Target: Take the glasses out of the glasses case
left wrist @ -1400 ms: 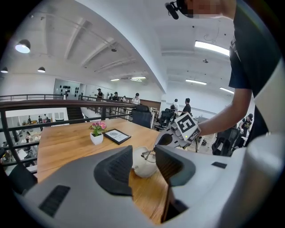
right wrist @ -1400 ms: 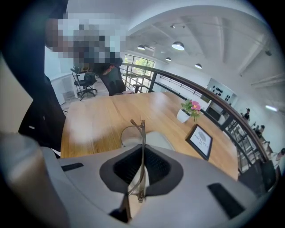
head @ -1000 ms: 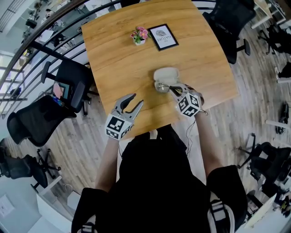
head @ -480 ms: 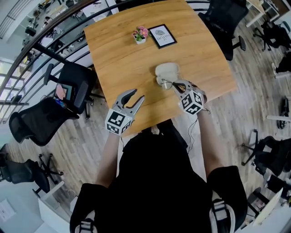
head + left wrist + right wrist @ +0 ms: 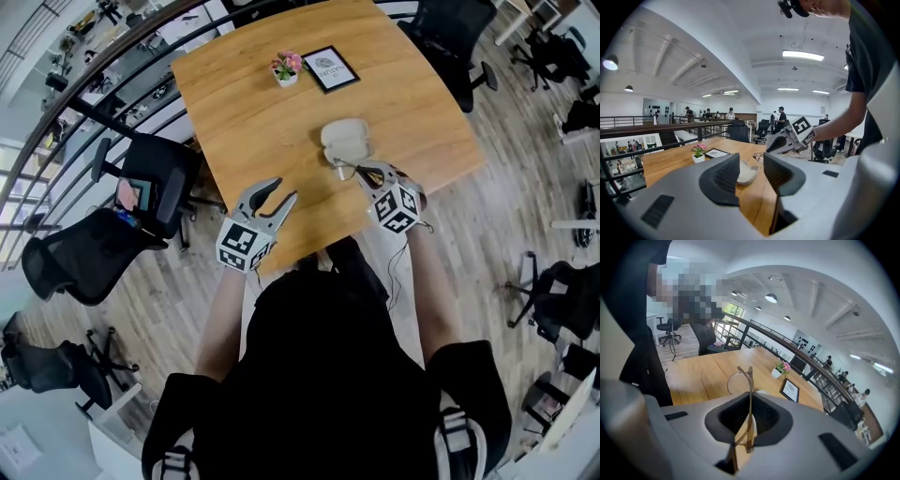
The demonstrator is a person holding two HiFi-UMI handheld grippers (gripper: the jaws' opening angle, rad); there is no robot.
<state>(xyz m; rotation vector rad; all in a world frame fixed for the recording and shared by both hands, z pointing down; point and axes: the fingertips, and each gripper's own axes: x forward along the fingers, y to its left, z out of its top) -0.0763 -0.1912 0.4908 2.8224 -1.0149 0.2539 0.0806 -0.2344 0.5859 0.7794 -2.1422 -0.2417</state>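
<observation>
The pale open glasses case lies on the wooden table, right of centre. My right gripper hovers just on the near side of it, shut on the thin metal-framed glasses, which stick out toward the case. In the right gripper view the glasses stand edge-on between the pads, one lens ring ahead of the jaws. My left gripper is open and holds nothing, above the table's near left part. From the left gripper view I see the case between the open fingers and the right gripper beyond.
A small pot of pink flowers and a framed card stand at the table's far side. Black office chairs sit left and at the far right. The table's near edge runs just under both grippers.
Both grippers have lifted a little off the table. The right one keeps its hold on the glasses beside the case; the left stays open.
</observation>
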